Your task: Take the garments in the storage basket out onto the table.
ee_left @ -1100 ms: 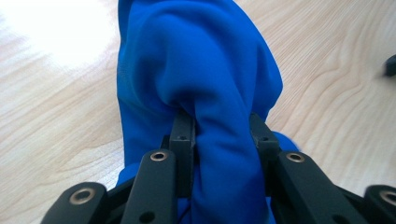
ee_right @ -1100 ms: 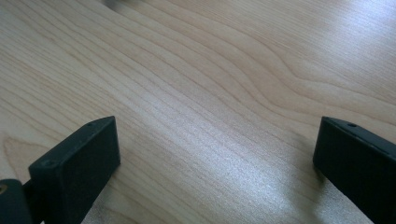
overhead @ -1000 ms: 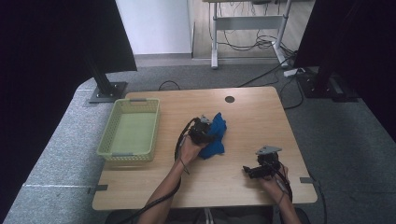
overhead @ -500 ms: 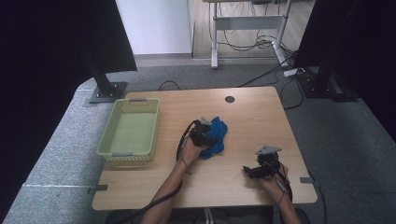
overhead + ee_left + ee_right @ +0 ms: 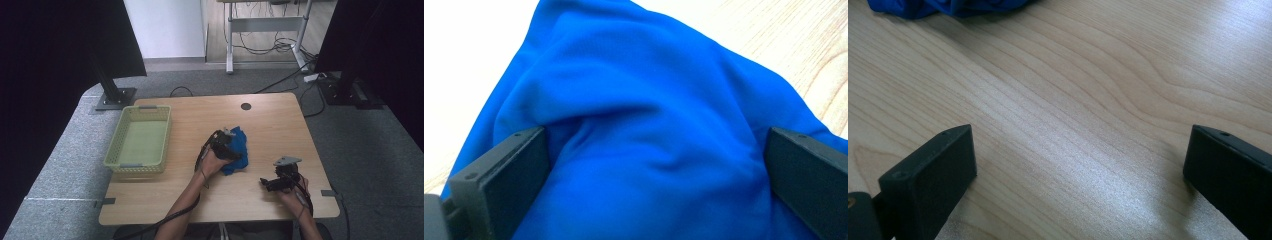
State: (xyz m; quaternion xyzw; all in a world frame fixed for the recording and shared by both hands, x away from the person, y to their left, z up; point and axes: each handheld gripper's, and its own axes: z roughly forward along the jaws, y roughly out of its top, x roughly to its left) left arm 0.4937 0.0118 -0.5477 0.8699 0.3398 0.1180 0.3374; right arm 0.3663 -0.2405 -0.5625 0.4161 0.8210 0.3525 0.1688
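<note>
Since the earlier frame, your left gripper (image 5: 231, 145) has sunk a little onto the blue cloth (image 5: 239, 150), and its jaws have just been opening; now they stand wide apart. In the left gripper view the cloth (image 5: 644, 130) bulges up between the two jaws, and I cannot tell if the pads touch its folds or only stand beside them. The cloth lies crumpled near the middle of the table (image 5: 270, 120), right under the left gripper, and the yellow-green basket (image 5: 139, 142) stands well apart at the left edge.

I judge that you are at the step of taking hold of the cloth. The next move calls for you to press the open jaws down into the heap and close them on a thick fold, so that the cloth does not slip out when you lift it.

Your right gripper (image 5: 272, 183) rests near the front edge, its jaws apart over bare wood, with the cloth (image 5: 948, 7) well ahead of it.
</note>
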